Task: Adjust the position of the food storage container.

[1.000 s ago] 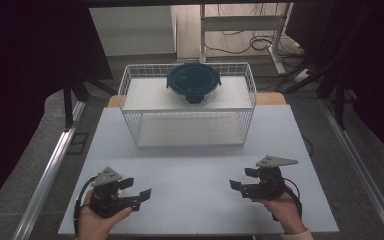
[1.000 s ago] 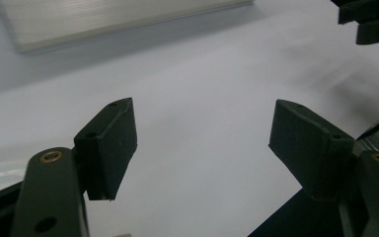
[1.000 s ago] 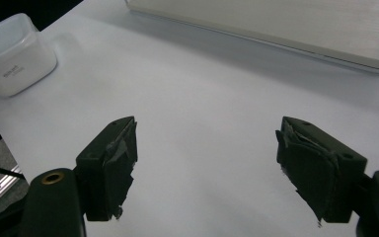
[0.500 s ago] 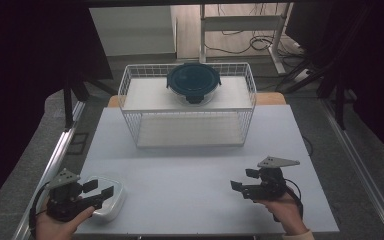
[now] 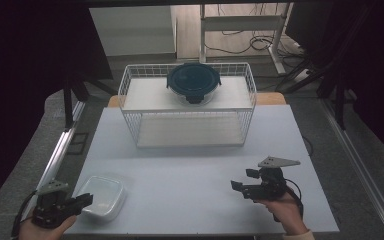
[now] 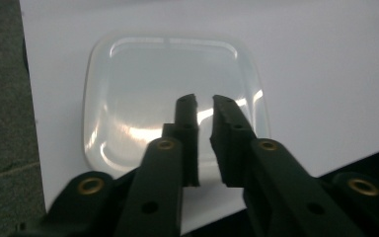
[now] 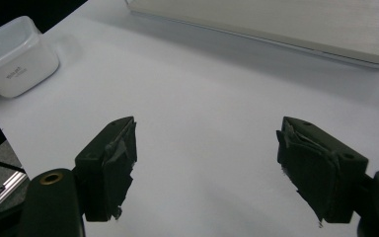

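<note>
My left gripper (image 5: 82, 201) sits at the near-left corner of the white table (image 5: 195, 165), jaws just been closing, now nearly together w/ a thin gap between them. In the left gripper view the jaw tips (image 6: 203, 106) lie over the near rim of the clear plastic container (image 6: 170, 98); rim looks to be between the pads, but can't tell for sure if they're pinching it or just above it. No firm grasp visible.

Container (image 5: 102, 196) is upside-down-looking/low, squarish w/ rounded corners, flat on the table by the left edge, just ahead of the gripper. Almost square, so no clear long axis; in the high view its sides run slightly skewed to the table edge. From the right gripper view it's far off at upper left (image 7: 17, 57), wall facing that cam.

Right gripper (image 5: 245, 182) rests near the near-right side of the table, jaws spread wide, nothing between them, bare tabletop under them.

Wire basket (image 5: 130, 95) at the far side, dark round lidded bowl (image 5: 194, 82) on top of it
</note>
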`<action>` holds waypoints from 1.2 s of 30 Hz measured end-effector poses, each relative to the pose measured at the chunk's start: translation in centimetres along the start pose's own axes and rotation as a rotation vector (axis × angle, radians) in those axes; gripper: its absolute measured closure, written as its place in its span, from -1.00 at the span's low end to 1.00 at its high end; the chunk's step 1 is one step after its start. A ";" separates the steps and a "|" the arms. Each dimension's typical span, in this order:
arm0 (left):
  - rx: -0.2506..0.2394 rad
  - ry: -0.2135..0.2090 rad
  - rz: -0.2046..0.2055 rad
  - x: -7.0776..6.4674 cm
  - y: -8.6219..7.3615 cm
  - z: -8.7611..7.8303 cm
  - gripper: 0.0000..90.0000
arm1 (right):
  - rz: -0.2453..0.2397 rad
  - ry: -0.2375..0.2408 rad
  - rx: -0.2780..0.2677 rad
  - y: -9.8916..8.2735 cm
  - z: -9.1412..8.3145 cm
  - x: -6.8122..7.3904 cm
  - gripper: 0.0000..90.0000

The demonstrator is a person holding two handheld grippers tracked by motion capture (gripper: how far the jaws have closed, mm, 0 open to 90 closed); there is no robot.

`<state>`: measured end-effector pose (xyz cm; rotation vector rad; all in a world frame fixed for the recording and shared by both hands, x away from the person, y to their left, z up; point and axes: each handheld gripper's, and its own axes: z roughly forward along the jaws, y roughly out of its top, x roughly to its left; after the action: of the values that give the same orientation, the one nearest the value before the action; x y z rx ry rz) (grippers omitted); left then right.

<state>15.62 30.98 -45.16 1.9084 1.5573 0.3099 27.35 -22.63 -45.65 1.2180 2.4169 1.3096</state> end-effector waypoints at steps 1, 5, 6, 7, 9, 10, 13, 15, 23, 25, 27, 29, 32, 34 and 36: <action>0.009 -0.002 -0.003 0.2 -0.3 0.0 0.87 | 0.001 -0.001 0.000 0.0 0.0 0.0 -0.49; 0.042 0.017 -0.021 1.2 -1.6 -0.2 0.94 | 0.002 -0.003 0.007 -0.1 0.2 0.0 -0.50; 0.048 0.024 -0.029 1.4 -1.9 -0.3 0.95 | 0.001 -0.004 0.009 -0.1 0.3 0.0 -0.50; 0.052 0.026 -0.037 1.6 -2.3 -0.4 0.96 | 0.001 -0.004 0.011 -0.1 0.3 0.0 -0.50; 0.072 0.024 -0.044 1.8 -3.0 -0.1 0.99 | 0.001 -0.007 0.012 -0.2 0.4 -0.1 -0.50; 0.086 0.022 -0.046 1.8 -3.3 0.1 0.99 | 0.002 -0.007 0.013 -0.2 0.3 -0.1 -0.50; 0.123 0.027 -0.056 2.2 -4.0 0.8 1.00 | 0.001 -0.008 0.013 -0.2 0.3 -0.1 -0.50; 0.142 0.027 -0.061 2.4 -4.2 1.3 1.00 | -0.001 -0.009 0.012 -0.2 0.3 -0.2 -0.50; 0.145 0.012 -0.072 2.9 -3.5 2.9 1.00 | 0.005 -0.015 0.017 -0.3 0.4 -0.2 -0.50; 0.139 0.000 -0.079 3.1 -3.2 3.3 1.00 | 0.005 -0.016 0.015 -0.3 0.4 -0.2 -0.50; 0.138 -0.009 -0.072 3.0 -2.8 3.6 1.00 | 0.006 -0.018 0.015 -0.3 0.4 -0.2 -0.50; 0.135 -0.016 -0.064 2.9 -2.2 4.1 1.00 | 0.006 -0.019 0.016 -0.3 0.4 -0.3 -0.50; 0.131 -0.027 -0.062 2.8 -1.6 4.7 1.00 | 0.008 -0.020 0.018 -0.3 0.4 -0.3 -0.50; 0.129 -0.030 -0.058 2.6 -1.1 5.1 1.00 | 0.007 -0.019 0.019 -0.3 0.4 -0.4 -0.50; 0.126 -0.040 -0.051 2.5 -0.5 5.6 1.00 | 0.006 -0.019 0.020 -0.3 0.4 -0.4 -0.50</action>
<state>18.97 31.51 -50.23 1.9541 1.6299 0.1541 27.60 -22.70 -46.27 1.2375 2.4209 1.2722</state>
